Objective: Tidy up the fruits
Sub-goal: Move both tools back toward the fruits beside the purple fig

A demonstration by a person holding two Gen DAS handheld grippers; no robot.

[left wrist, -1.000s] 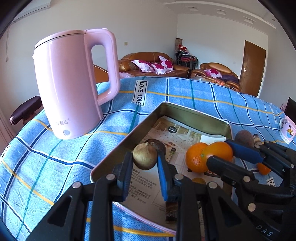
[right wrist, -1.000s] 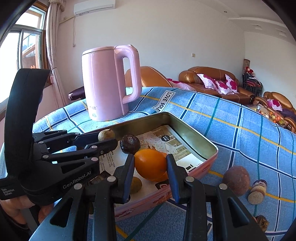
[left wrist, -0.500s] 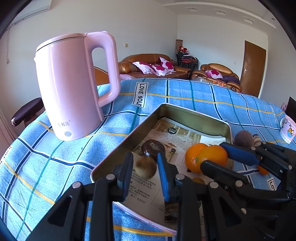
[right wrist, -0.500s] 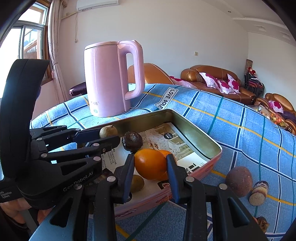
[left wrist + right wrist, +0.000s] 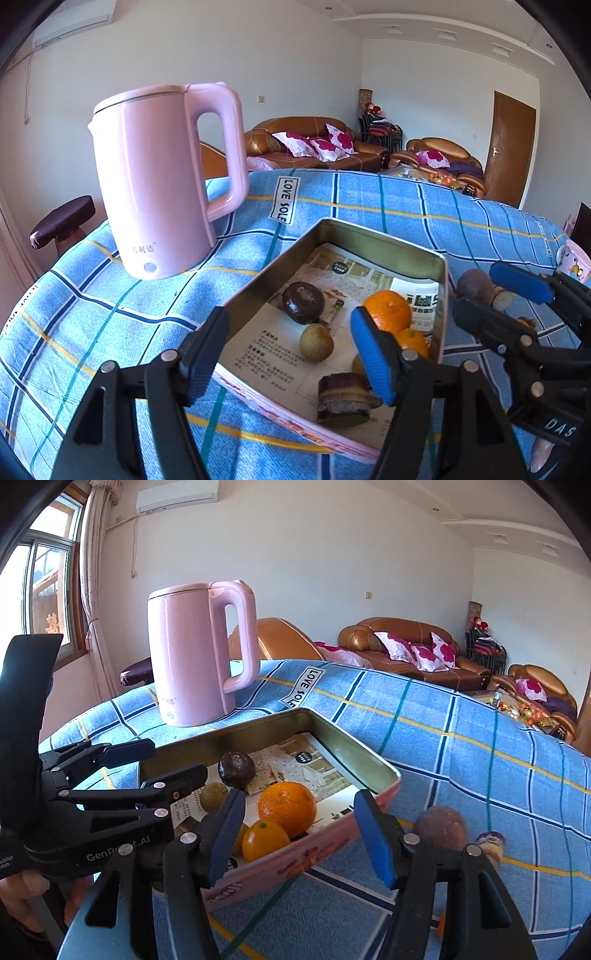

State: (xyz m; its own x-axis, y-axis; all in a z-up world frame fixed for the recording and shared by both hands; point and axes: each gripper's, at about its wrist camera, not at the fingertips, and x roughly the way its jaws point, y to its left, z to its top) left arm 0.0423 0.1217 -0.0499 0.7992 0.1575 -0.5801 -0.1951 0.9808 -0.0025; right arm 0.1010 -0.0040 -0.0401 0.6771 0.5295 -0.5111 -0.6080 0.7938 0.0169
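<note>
A metal tin tray lined with printed paper sits on the blue checked cloth. In it lie a brown kiwi, a dark passion fruit, a large orange, a smaller orange and a purple sugarcane piece. My left gripper is open and empty over the tray's near left edge. My right gripper is open and empty over the tray's near right edge.
A pink kettle stands on the cloth left of the tray. A brown round fruit and a small jar lie on the cloth right of the tray. A cartoon mug is at the far right.
Both grippers opened. The left let go of the kiwi, which now lies in the tray; the right let go of the large orange, which now rests in the tray. Both pulled back.
</note>
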